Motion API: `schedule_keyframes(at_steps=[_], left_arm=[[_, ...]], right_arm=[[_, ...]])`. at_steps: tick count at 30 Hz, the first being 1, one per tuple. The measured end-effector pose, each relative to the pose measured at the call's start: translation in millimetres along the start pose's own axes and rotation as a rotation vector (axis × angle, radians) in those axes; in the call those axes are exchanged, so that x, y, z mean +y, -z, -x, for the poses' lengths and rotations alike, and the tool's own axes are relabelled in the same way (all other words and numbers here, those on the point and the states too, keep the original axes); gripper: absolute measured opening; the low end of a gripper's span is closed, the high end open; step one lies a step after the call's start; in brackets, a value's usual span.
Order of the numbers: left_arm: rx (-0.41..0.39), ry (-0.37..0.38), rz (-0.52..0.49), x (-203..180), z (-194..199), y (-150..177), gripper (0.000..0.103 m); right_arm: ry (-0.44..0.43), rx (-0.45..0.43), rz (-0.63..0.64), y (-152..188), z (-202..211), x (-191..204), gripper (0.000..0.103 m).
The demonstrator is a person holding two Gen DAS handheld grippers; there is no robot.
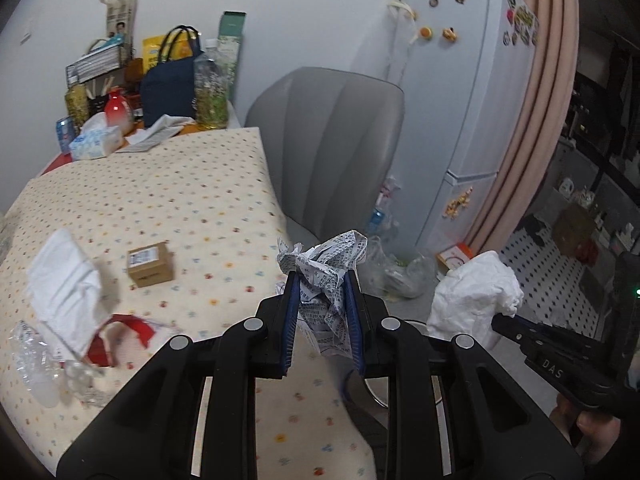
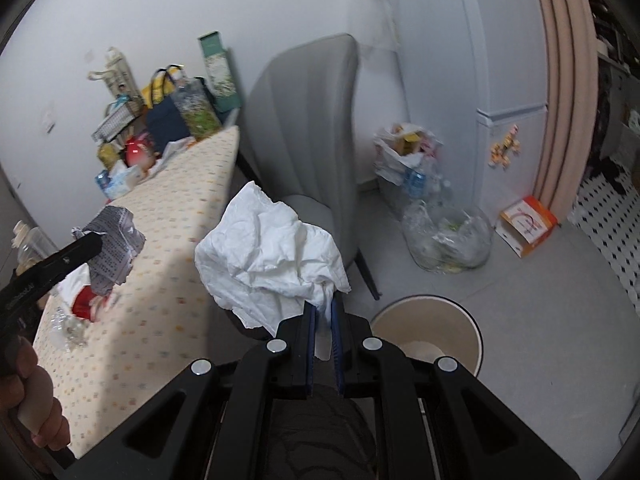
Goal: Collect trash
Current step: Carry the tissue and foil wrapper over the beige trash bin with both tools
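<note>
Trash in both grippers: the left gripper (image 1: 322, 276) is clamped on a crumpled ball of printed paper (image 1: 328, 276), its blue pads narrow against the wad, above the right edge of the table with the dotted cloth (image 1: 180, 200). To its right, the right gripper (image 2: 324, 308) is pinched nearly closed on a corner of a crumpled white tissue (image 2: 268, 256), which billows up and to the left of the jaws. Below and just right of that gripper stands a round beige bin (image 2: 460, 320) on the grey floor, near the legs of a grey chair (image 2: 312, 120). Still on the table at the near left lie a white tissue (image 1: 64, 280), a red wrapper (image 1: 132, 326) and crushed clear plastic (image 1: 36, 364); a small cardboard box (image 1: 150, 264) sits further in. A clear bag of rubbish (image 2: 448, 236) rests on the floor beside the white fridge (image 1: 472, 80).
</note>
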State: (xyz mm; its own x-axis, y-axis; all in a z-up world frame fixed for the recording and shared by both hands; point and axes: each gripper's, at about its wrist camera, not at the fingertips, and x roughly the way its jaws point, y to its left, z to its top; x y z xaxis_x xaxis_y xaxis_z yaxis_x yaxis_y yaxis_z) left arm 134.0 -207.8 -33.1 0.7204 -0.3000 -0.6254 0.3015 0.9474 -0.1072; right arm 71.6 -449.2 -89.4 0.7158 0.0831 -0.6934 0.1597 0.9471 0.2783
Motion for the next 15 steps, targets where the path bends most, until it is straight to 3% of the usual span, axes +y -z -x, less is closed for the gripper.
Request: schedule_keyframes(at_steps=[15], left_arm=[[0.125,0.058,-0.091,-59,-69,2,0.022]], right_arm=[[0.122,0.135,-0.193,19,-95,-103,0.012]])
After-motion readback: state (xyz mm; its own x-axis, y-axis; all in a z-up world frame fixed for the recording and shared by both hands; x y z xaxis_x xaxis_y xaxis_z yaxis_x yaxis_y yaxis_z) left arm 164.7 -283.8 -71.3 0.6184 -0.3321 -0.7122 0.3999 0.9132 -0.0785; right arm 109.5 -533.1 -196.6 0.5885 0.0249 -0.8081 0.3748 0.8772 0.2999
